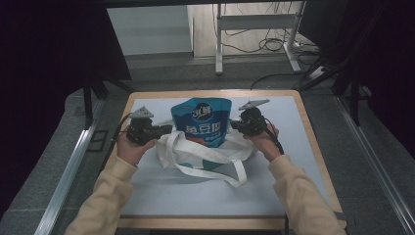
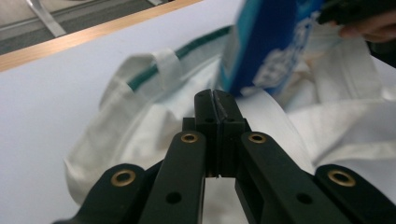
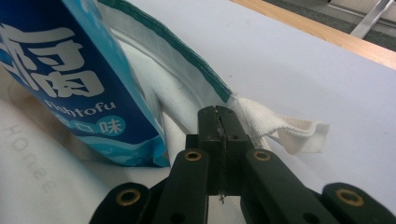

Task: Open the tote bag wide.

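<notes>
A white cloth tote bag (image 1: 182,152) with green trim lies in the middle of the table. A blue snack pouch (image 1: 201,120) stands upright in its mouth. My left gripper (image 1: 166,129) is shut on the bag's left rim; in the left gripper view its jaws (image 2: 215,99) meet on white fabric (image 2: 140,135), with the pouch (image 2: 266,46) just beyond. My right gripper (image 1: 235,125) is shut on the right rim. In the right gripper view the right gripper (image 3: 218,113) pinches the green-edged rim (image 3: 187,65) next to a handle loop (image 3: 289,130), with the pouch (image 3: 70,79) to the left.
The bag rests on a pale mat (image 1: 195,196) that covers a wood-edged table (image 1: 313,147). A long bag strap (image 1: 234,175) trails toward the front. Beyond the far edge stand a metal frame (image 1: 219,44) and floor cables (image 1: 269,46). Dark curtains hang at both sides.
</notes>
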